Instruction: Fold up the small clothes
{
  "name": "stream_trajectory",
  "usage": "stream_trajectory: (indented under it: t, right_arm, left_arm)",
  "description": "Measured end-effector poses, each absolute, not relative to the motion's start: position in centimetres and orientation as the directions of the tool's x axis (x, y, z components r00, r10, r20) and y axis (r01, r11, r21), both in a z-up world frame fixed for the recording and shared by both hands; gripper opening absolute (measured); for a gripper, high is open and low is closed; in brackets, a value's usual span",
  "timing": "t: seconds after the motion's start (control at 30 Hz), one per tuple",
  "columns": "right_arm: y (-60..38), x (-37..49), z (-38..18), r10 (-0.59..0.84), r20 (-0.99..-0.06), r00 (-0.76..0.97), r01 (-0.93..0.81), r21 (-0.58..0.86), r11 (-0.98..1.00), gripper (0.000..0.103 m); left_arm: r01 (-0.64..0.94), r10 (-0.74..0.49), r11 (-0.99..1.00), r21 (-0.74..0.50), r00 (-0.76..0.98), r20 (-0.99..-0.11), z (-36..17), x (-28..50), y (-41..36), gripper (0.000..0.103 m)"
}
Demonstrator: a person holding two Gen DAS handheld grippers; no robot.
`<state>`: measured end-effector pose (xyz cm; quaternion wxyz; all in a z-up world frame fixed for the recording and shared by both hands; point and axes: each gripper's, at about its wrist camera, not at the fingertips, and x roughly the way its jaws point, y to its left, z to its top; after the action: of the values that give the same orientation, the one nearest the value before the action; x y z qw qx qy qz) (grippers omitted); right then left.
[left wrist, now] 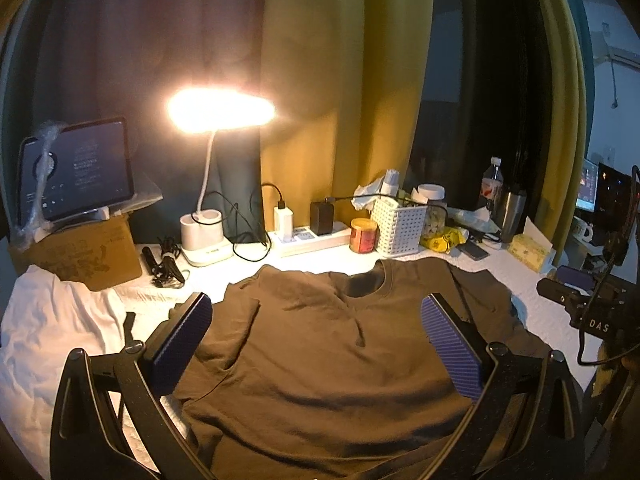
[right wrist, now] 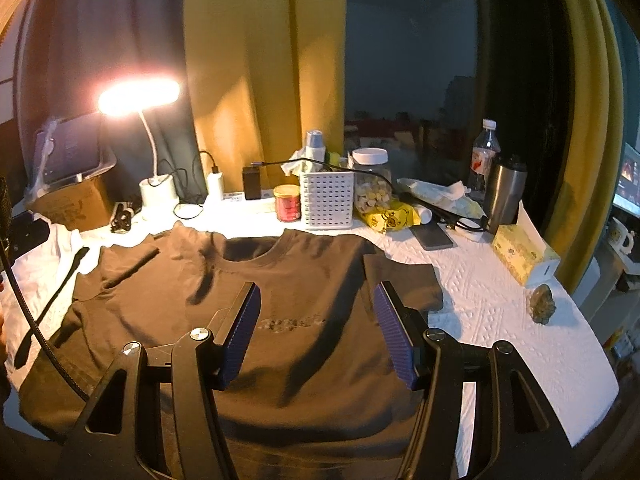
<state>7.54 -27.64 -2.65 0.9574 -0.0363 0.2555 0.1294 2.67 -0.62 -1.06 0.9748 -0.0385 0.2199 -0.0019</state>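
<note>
While one brown T-shirt lies flat, two tongs, left and right, gape wide, empty.

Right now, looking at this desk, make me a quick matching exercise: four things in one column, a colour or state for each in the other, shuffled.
Things:
1. T-shirt
2. Desk lamp
3. Basket
4. Right tongs

States:
A. switched on
B. white, perforated
C. brown, spread flat
D. open, holding nothing

Pairs: 1-C, 2-A, 3-B, 4-D
</note>
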Motion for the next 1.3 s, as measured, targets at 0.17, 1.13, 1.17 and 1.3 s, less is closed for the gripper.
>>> stream_trajectory:
  t: [0.17, 1.13, 1.17, 1.3]
  right_arm:
    - [-28.9, 9.9, -3.5, 0.21, -0.516, 0.83, -0.247, -0.004, 0.969, 0.062]
    - [-37.0, 27.6, -11.8, 0.149, -0.708, 0.691, -0.217, -0.007, 0.976, 0.062]
    - [-37.1, 28.0, -12.1, 0.149, -0.714, 0.684, -0.216, -0.003, 0.976, 0.062]
    - [-37.5, 29.8, -13.3, 0.143, -0.742, 0.654, -0.21, 0.003, 0.978, 0.062]
  left_arm:
    - [-0.012, -0.016, 0.998, -0.059, 0.886, -0.463, -2.0, 4.4, -1.2, 0.102]
    - [-0.04, -0.016, 0.997, -0.073, 0.77, -0.637, -8.0, 16.7, -2.2, 0.102]
    - [-0.044, -0.013, 0.996, -0.073, 0.767, -0.641, -8.2, 17.1, -2.2, 0.102]
    - [-0.059, -0.001, 0.996, -0.067, 0.751, -0.661, -9.0, 18.3, -2.0, 0.102]
